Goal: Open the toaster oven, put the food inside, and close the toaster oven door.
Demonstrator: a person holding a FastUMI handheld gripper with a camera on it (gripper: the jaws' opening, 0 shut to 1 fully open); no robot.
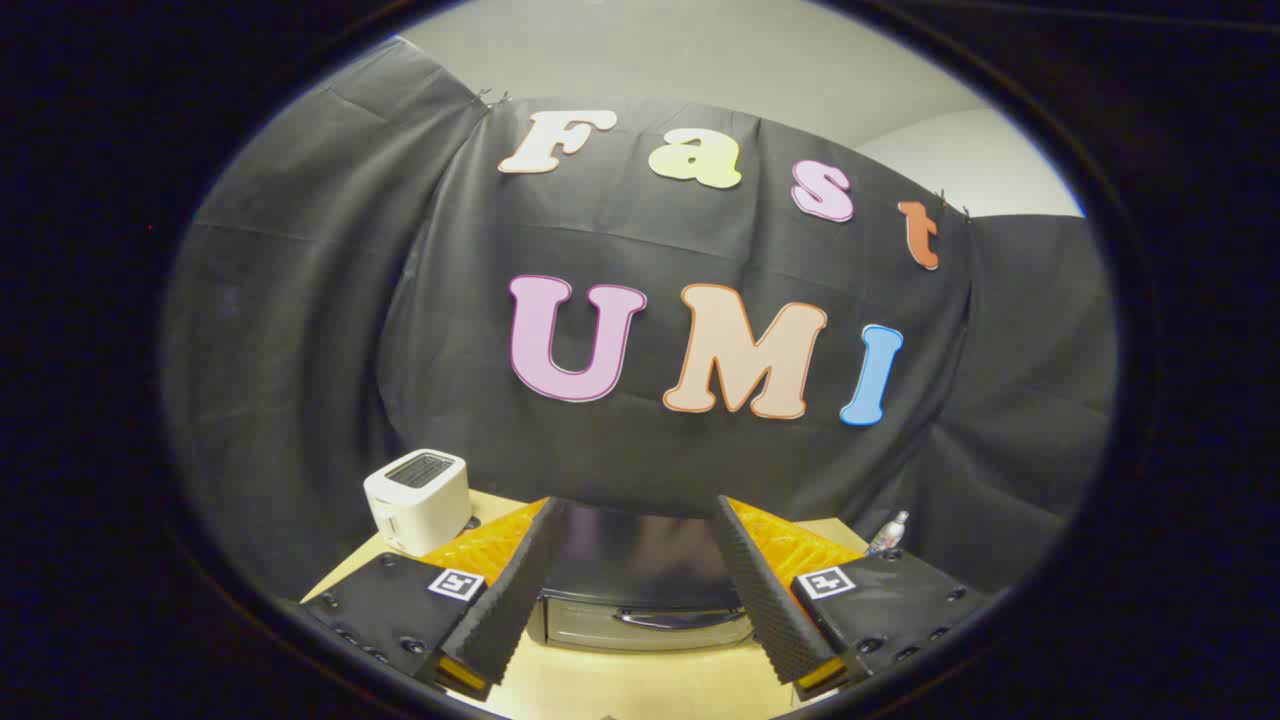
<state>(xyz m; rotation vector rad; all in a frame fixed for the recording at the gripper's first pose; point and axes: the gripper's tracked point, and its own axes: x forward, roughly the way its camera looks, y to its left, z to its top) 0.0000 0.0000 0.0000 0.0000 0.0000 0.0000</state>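
The step in hand is the first one, I think: reaching the toaster oven to open it. The gripper has its fingers spread apart and holds nothing. The oven stands on the table, just ahead between the fingers; it is dark, with a closed door and a silver handle. Next, the fingers should come down to this handle.

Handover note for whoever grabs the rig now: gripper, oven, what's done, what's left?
Gripper: open, holding nothing, raised above the table.
Toaster oven: between and just ahead of the fingers, door shut, handle facing the gripper.
White toaster: beside the oven, further back. Small bottle on the oven's other side.
Food: can't spot it from here.
Done: nothing yet.
Left: open the door, load the food, close the door.
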